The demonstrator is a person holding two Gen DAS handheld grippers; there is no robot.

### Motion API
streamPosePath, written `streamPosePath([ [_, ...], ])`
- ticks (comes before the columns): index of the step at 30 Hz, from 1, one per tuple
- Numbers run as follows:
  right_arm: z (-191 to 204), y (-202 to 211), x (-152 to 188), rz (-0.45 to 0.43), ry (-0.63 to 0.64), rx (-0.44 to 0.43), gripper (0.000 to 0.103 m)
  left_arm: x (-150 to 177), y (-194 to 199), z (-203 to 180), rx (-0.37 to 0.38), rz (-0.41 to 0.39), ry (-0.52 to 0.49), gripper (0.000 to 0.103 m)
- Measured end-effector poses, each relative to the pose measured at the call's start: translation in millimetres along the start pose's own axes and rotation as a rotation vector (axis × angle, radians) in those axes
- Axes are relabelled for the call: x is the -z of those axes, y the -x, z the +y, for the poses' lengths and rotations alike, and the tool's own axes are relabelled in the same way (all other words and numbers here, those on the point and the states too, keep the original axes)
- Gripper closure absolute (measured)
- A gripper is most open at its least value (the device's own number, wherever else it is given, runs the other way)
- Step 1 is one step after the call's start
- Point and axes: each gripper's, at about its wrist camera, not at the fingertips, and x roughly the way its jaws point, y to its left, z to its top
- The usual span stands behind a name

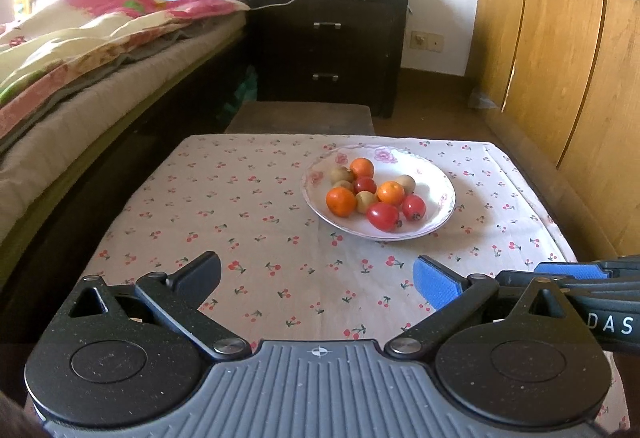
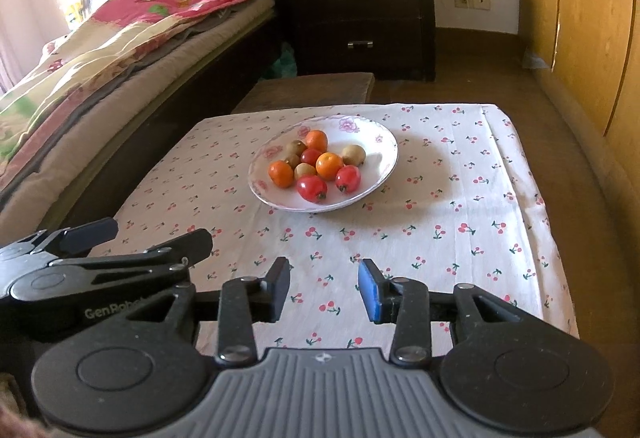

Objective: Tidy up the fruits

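A white floral plate sits on the far half of the cherry-print table. It holds a pile of fruit: oranges, red tomatoes and small brown fruits. My left gripper is open wide and empty, low over the near table edge. My right gripper is open and empty, also near the front edge. Each gripper shows at the side of the other's view: the right one, the left one.
The table's cherry-print cloth has a bed along its left. A dark nightstand and a low stool stand behind. Wooden wardrobe doors run along the right.
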Motion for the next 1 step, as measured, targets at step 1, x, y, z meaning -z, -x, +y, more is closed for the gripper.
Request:
streamPosePath([
  [1,0.6,0.2,0.5,0.000,0.000,-0.002,0.060,0.5,0.8,-0.3,-0.006,-0.004,-0.001,0.000],
])
